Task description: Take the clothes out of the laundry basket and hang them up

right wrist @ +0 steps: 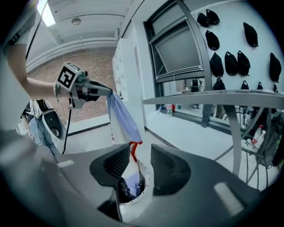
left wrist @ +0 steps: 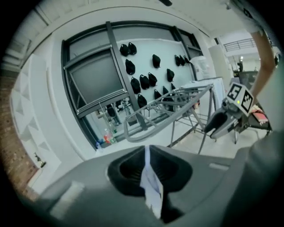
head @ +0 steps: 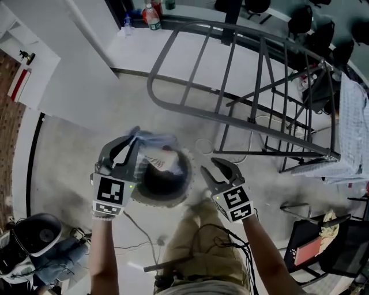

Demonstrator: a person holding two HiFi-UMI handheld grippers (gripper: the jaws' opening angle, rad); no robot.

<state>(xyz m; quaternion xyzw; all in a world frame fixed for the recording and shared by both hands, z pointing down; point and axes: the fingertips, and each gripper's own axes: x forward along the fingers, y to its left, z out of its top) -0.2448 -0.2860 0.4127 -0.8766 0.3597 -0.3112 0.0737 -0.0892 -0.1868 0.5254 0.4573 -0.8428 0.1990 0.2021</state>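
My left gripper is shut on a light blue and white garment, lifted above the round dark laundry basket on the floor. In the left gripper view the jaws pinch a thin white fold of the garment. My right gripper stands open beside the basket with nothing between its fingers. The right gripper view looks past its open gripper at the garment hanging from the left gripper down into the basket. The grey drying rack stands ahead and to the right.
A white cloth hangs on the rack's right end. Bottles stand by the far wall. A chair with items is at bottom right, a grey appliance at bottom left. Black bags hang on the wall.
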